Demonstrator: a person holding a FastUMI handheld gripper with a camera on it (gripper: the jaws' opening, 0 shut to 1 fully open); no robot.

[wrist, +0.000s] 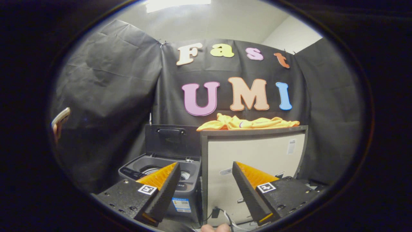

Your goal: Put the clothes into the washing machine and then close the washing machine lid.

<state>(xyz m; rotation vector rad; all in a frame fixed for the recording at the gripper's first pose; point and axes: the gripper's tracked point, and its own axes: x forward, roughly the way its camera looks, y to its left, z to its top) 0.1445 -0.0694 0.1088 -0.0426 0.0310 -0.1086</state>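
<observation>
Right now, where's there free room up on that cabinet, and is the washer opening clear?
The yellow clothes cover most of the cabinet top; no bare patch is visible. The washing machine drum mouth lies open under its raised lid. The tongs are open, holding nothing.

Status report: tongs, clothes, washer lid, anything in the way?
Tongs open, empty. Yellow clothes on cabinet, beyond the tongs. Washer lid up. Nothing blocking.

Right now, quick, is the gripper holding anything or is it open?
Gripper: open and holding nothing; the yellow clothes lie far beyond it on the cabinet, beside the washing machine with its lid up.
</observation>
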